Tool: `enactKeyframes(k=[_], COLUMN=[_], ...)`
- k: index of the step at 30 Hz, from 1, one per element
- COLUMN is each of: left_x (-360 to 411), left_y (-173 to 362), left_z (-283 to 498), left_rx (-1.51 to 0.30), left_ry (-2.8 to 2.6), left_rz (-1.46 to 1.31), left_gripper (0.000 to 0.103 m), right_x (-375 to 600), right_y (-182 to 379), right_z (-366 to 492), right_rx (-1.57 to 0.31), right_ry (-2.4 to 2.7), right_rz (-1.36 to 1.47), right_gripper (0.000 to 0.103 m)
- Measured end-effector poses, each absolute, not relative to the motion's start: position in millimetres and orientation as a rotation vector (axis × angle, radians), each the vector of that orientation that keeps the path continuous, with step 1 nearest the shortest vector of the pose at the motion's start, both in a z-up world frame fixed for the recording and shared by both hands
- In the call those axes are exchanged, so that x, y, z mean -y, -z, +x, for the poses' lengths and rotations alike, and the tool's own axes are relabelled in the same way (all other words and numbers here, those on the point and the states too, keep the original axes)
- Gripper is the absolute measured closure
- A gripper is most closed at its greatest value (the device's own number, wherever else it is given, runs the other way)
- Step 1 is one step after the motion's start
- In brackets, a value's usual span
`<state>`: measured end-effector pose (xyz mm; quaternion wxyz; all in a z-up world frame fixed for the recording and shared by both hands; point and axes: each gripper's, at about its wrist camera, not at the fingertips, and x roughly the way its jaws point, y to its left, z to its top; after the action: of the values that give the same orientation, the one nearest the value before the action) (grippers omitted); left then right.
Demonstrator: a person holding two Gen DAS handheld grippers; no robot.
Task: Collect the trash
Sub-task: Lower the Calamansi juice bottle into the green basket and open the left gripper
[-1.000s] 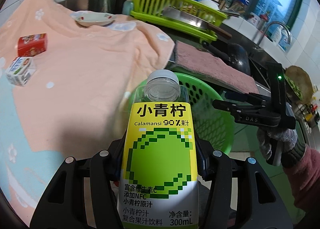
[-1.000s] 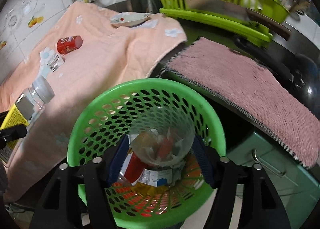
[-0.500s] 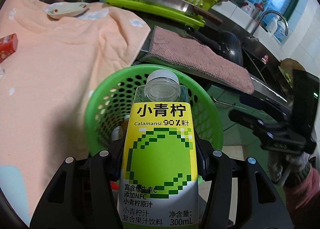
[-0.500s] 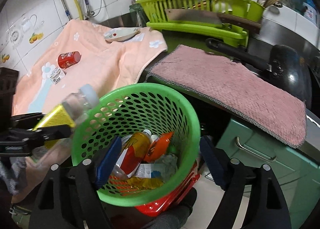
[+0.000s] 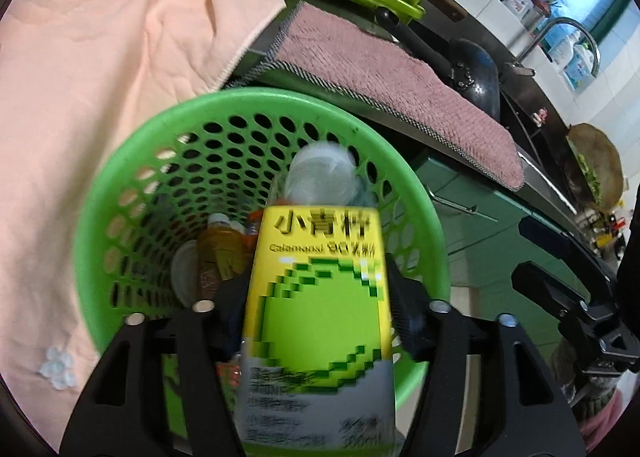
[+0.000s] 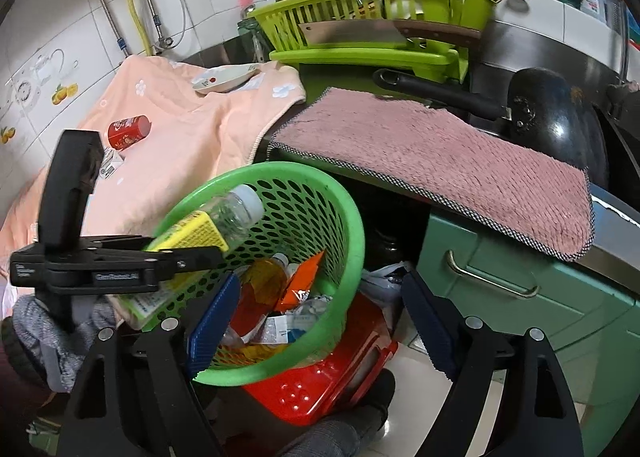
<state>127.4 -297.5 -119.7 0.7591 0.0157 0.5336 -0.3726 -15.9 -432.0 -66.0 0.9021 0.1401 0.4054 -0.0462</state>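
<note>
A clear juice bottle [image 5: 320,297] with a yellow-green label hangs neck-first over the green perforated basket [image 5: 120,185]. It sits between the fingers of my left gripper [image 5: 318,299], whose jaws are opening. Narrow gaps show on both sides of the bottle, which is blurred. In the right wrist view the bottle [image 6: 208,229] tilts over the basket rim [image 6: 280,173], with the left gripper [image 6: 200,253] around it. The basket holds several bottles and wrappers. My right gripper [image 6: 320,321] stands open and empty in front of the basket; the left wrist view shows the right gripper [image 5: 528,247] at the right.
A red can [image 6: 129,131] and a small carton [image 6: 110,165] lie on the peach towel [image 6: 180,129]. The basket rests on a red stool [image 6: 320,377]. Behind are a pink mat [image 6: 440,157], a black pan [image 6: 552,113], a green dish rack [image 6: 360,17] and green cabinet drawers [image 6: 500,277].
My left gripper carried the bottle from over the towel to over the basket and its jaws widened. My right gripper let a clear cup drop into the basket and drew back.
</note>
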Motion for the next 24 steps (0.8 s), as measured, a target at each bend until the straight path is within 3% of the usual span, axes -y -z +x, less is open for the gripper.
enactKeyframes(k=[10,24], left_x=[281,191], left_y=[114,71], left_z=[118,132], left_rx=[-1.150,-1.064], left_ry=[0.790,0.623], left_rz=[0.035,-0.032], left_gripper=[0.033,0.033], right_x=[433,390], right_y=[63,48], right_z=[-17,15], right_rx=[-0.825,-0.822], right_ry=[0.082,-0.023], right_rz=[0.300,0.222], right_gripper=[0.023,0.018])
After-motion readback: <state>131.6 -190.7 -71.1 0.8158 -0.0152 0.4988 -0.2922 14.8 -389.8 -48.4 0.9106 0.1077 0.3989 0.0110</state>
